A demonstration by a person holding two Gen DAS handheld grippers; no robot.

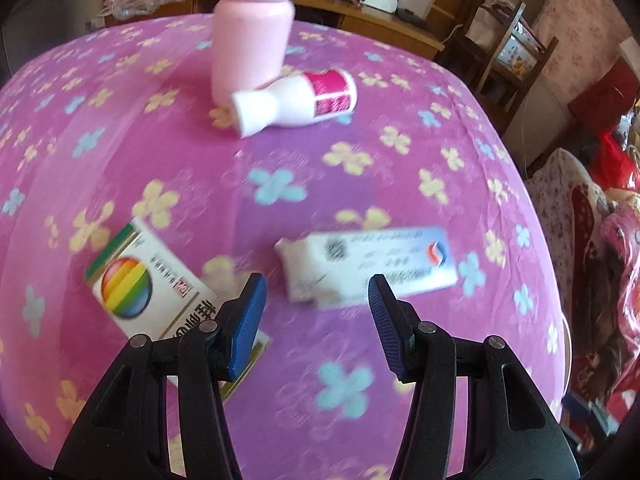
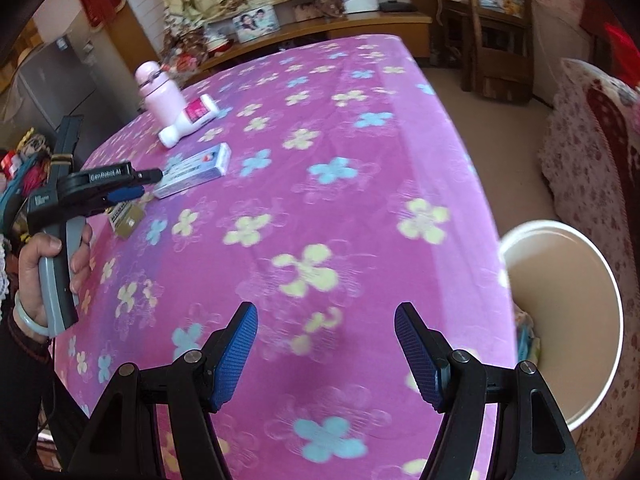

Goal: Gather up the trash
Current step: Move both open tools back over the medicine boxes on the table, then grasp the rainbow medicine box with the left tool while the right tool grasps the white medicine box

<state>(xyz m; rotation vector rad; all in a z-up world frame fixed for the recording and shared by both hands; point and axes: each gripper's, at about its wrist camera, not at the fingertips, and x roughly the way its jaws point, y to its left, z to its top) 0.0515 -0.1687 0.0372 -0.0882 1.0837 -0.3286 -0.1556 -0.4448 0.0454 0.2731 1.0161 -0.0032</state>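
Left gripper (image 1: pixel 316 300) jaws wide, empty, above white-blue box (image 1: pixel 368 266); right gripper (image 2: pixel 326 332) jaws wide, empty, near table edge (image 2: pixel 480 184).

Bright, even daylight; strong fisheye bending and dark vignetting at the corners; motion blur softens both views.

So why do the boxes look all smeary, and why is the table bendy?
In the left wrist view, motion blur smears the white box and the rainbow box; the claw stays sharp. In both views the fisheye lens bulges the pink tablecloth into a dome. In the right wrist view the flowers are also slightly blurred.
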